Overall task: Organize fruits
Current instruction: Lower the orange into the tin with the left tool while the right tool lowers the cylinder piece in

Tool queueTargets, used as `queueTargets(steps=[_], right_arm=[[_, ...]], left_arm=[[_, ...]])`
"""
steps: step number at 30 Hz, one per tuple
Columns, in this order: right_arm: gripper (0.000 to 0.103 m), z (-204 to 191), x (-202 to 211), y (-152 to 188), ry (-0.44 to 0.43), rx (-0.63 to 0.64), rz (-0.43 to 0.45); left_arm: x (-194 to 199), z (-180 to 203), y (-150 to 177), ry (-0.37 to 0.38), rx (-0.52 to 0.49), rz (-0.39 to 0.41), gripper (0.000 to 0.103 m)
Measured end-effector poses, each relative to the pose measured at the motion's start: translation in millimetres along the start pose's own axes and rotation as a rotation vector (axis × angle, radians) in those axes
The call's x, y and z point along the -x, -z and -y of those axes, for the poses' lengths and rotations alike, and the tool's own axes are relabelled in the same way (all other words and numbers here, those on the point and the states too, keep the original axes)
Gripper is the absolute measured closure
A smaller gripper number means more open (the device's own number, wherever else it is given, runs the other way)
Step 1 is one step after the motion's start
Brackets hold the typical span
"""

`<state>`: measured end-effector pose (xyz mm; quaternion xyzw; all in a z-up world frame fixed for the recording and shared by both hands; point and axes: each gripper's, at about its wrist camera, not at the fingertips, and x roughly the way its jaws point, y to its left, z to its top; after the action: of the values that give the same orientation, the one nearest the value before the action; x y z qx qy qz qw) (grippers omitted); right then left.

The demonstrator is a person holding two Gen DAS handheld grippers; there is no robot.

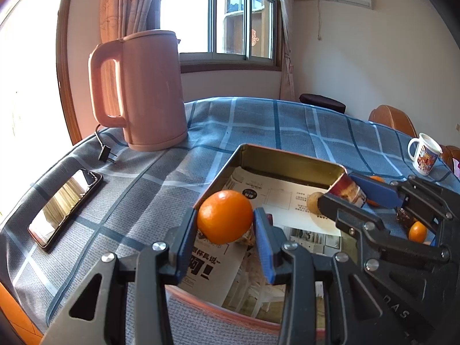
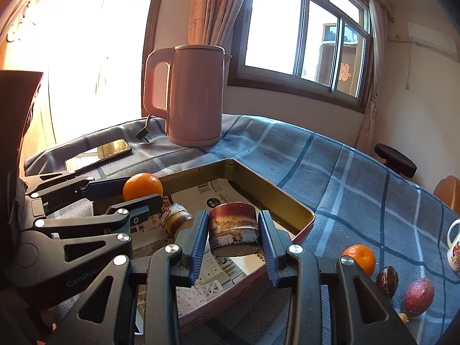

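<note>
Checked-cloth worktop (image 1: 258, 126) by the window: we hold a tangerine (image 1: 224, 216) clamped in the left gripper (image 1: 225, 224) and a brown sugarcane-like stub (image 2: 233, 227) in the right gripper (image 2: 233, 240), both over the paper-lined tin tray (image 1: 287, 158), presumably for sorting inside.

Kettle (image 1: 143, 92) behind tin (image 1: 287, 159); phone (image 1: 64, 207) left of tin.

Pink kettle (image 1: 143, 92) upright at far left of the checked-cloth surface (image 1: 258, 120); its plug (image 1: 106, 152) lies beside it, phone (image 1: 64, 205) nearer left, mug (image 1: 425, 158) far right, window (image 1: 230, 14) behind.
</note>
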<state>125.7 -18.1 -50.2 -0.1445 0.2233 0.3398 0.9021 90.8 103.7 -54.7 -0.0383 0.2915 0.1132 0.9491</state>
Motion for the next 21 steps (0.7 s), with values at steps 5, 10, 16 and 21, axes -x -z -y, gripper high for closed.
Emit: queueTargets(steps=[5, 10, 16, 21], right_arm=[[0.065, 0, -8, 1, -0.014, 0.0, -0.046], [0.065, 0, -15, 1, -0.018, 0.001, -0.082], [0.065, -1, -19, 1, -0.018, 0.006, -0.104], [0.065, -1, -21, 1, -0.017, 0.007, -0.115]], left_arm=[[-7, 1, 2, 0.003, -0.002, -0.026, 0.062], [-11, -1, 4, 0.004, 0.001, -0.04, 0.062], [-13, -2, 4, 0.004, 0.004, -0.049, 0.062], [-13, -3, 4, 0.006, 0.005, -0.053, 0.062]])
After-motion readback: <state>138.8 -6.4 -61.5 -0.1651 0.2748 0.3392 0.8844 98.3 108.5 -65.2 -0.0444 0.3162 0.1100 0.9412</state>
